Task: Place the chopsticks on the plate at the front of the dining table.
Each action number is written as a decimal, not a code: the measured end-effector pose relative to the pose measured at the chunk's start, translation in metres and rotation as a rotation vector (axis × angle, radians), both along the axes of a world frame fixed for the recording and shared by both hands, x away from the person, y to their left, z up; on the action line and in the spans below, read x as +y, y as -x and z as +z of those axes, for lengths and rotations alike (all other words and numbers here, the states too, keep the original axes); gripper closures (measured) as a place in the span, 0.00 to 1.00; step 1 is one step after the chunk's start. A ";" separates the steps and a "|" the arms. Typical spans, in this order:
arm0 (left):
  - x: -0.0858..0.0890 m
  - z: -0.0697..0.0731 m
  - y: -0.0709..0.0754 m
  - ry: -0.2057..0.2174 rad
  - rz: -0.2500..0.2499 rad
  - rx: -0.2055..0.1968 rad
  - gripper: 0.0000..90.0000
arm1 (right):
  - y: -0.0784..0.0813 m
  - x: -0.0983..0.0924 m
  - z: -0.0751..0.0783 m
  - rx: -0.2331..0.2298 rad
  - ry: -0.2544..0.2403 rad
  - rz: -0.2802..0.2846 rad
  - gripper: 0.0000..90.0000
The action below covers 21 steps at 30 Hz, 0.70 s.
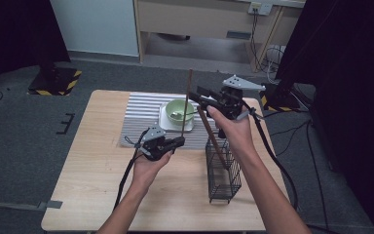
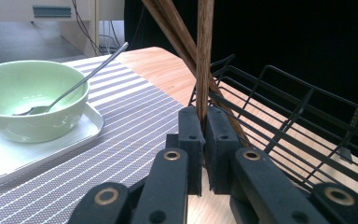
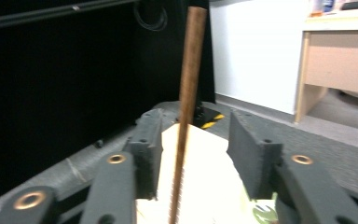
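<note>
My left gripper [image 1: 179,141] [image 2: 204,119] is shut on the lower end of a brown chopstick [image 1: 187,105] [image 2: 204,56], which it holds upright over the table. The stick's upper part rises between the jaws of my right gripper [image 1: 196,97] [image 3: 196,122], which stand open with a gap on each side of the chopstick [image 3: 186,102]. Another brown chopstick [image 1: 212,137] [image 2: 175,28] leans in a black wire basket [image 1: 224,170] [image 2: 289,116] just right of the left gripper.
A pale green bowl [image 1: 179,111] [image 2: 28,93] with a metal spoon [image 2: 81,79] sits on a white tray [image 2: 51,149] on a striped mat [image 1: 141,112]. The wooden table [image 1: 97,185] has bare room at the front left. A desk and cables stand beyond.
</note>
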<state>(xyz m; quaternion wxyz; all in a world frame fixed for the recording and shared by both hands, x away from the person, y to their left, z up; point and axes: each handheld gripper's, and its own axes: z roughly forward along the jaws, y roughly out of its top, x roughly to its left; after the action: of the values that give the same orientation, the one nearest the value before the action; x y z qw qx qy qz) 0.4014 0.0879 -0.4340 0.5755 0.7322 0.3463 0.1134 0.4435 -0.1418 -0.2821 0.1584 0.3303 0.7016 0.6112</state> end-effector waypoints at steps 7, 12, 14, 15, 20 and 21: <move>0.014 0.002 0.000 -0.007 0.032 -0.003 0.95 | 0.010 -0.033 -0.005 -0.045 0.090 -0.132 0.35; 0.026 0.005 -0.001 -0.014 0.058 -0.005 0.95 | 0.011 -0.063 -0.012 -0.057 0.129 -0.217 0.28; 0.030 0.005 -0.001 -0.016 0.065 -0.003 0.95 | 0.010 -0.073 -0.017 -0.053 0.133 -0.250 0.24; 0.030 0.005 -0.001 -0.016 0.065 -0.003 0.95 | 0.010 -0.073 -0.017 -0.053 0.133 -0.250 0.24; 0.037 0.006 0.001 -0.017 0.080 -0.010 0.95 | 0.009 -0.104 -0.041 -0.031 0.173 -0.342 0.19; 0.038 0.007 0.001 -0.015 0.083 -0.011 0.95 | 0.009 -0.108 -0.044 -0.029 0.177 -0.351 0.18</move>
<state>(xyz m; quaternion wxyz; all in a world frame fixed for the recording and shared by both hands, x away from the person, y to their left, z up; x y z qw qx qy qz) 0.4008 0.1263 -0.4271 0.5665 0.7208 0.3726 0.1438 0.4346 -0.2497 -0.3260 0.3010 0.4234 0.6821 0.5147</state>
